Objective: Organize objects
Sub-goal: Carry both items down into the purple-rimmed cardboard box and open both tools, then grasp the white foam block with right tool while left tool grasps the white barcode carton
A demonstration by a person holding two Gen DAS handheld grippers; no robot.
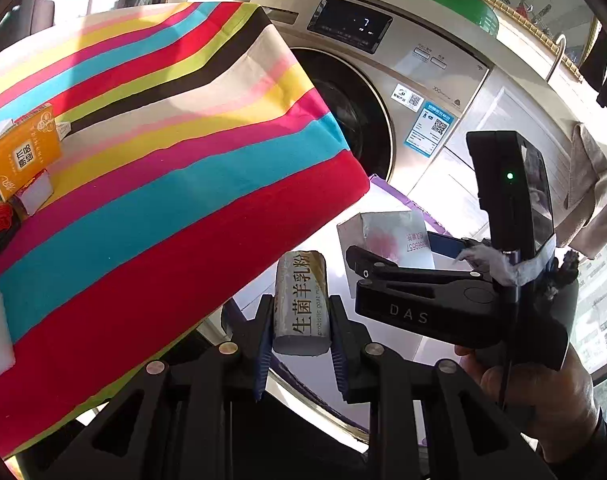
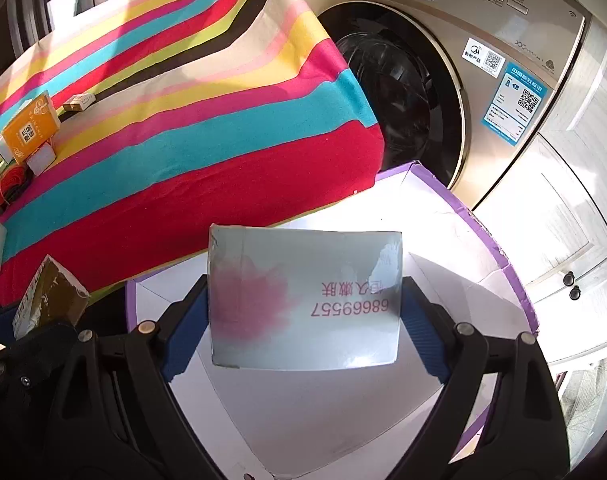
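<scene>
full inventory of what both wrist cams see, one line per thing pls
gold sachet box: 1, gold and white, in left gripper
pale box: 1, grey-white with pink blotch, in right gripper
purple-rimmed box: 1, white inside, open, below both grippers
orange box: 1, on the cloth's far-left part
striped cloth: 1, multicolour, covering the table
washing machine: 1, gold, behind the table
left gripper: 1, black
right gripper: 1, black
hand: 1, holding right gripper

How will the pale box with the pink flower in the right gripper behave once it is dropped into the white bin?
The box looks like thin card, so probably light. Flat faces suggest it will lie still, not roll. Its glossy front may slide on the bin.
</scene>
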